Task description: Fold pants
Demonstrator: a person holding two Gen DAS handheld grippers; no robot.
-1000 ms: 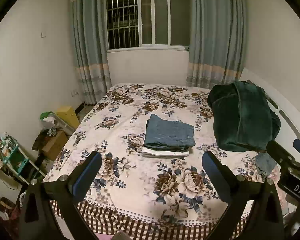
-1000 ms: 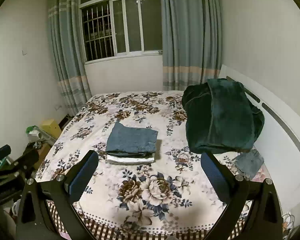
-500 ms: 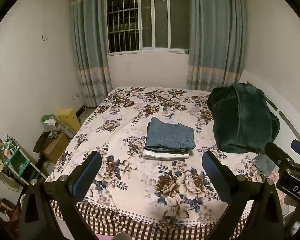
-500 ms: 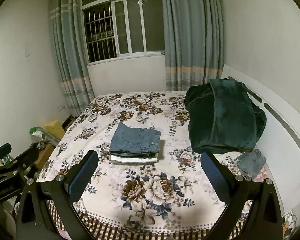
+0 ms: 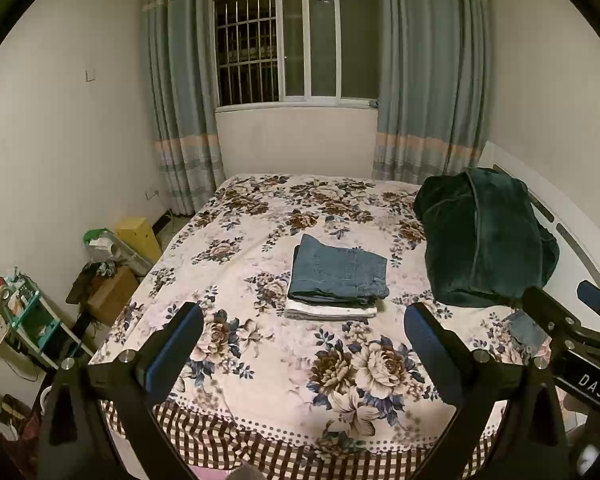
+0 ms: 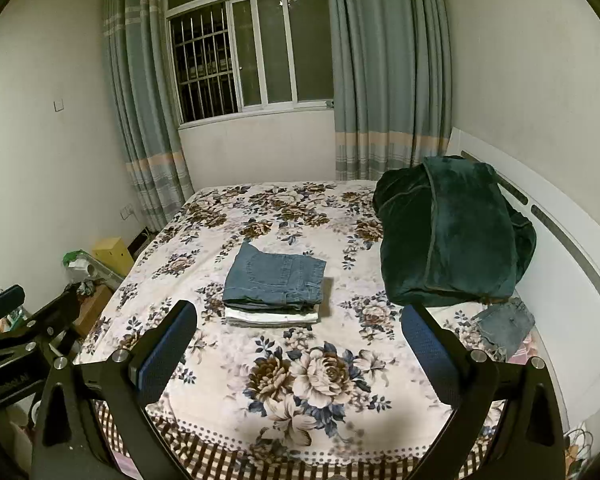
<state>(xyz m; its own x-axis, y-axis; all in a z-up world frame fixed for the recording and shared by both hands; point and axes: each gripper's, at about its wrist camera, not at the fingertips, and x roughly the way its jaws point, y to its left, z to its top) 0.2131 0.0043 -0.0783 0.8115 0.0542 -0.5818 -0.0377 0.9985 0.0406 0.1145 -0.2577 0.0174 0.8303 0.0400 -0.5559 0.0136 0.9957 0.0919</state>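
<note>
Folded jeans (image 5: 340, 276) are seen stacked on white folded pants (image 5: 330, 311) mid-bed (image 5: 260, 360), both the left gripper (image 5: 303, 344) and right gripper (image 6: 298, 342) held apart and empty, the task judged essentially complete.

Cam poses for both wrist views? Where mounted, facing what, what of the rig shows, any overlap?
Left wrist: on the left gripper, facing across the bed toward the window; own open fingers frame it, right gripper at right edge.
Right wrist: on the right gripper, same heading; own open fingers, left gripper at left edge.
Shared: folded jeans, green blanket, curtains.
</note>
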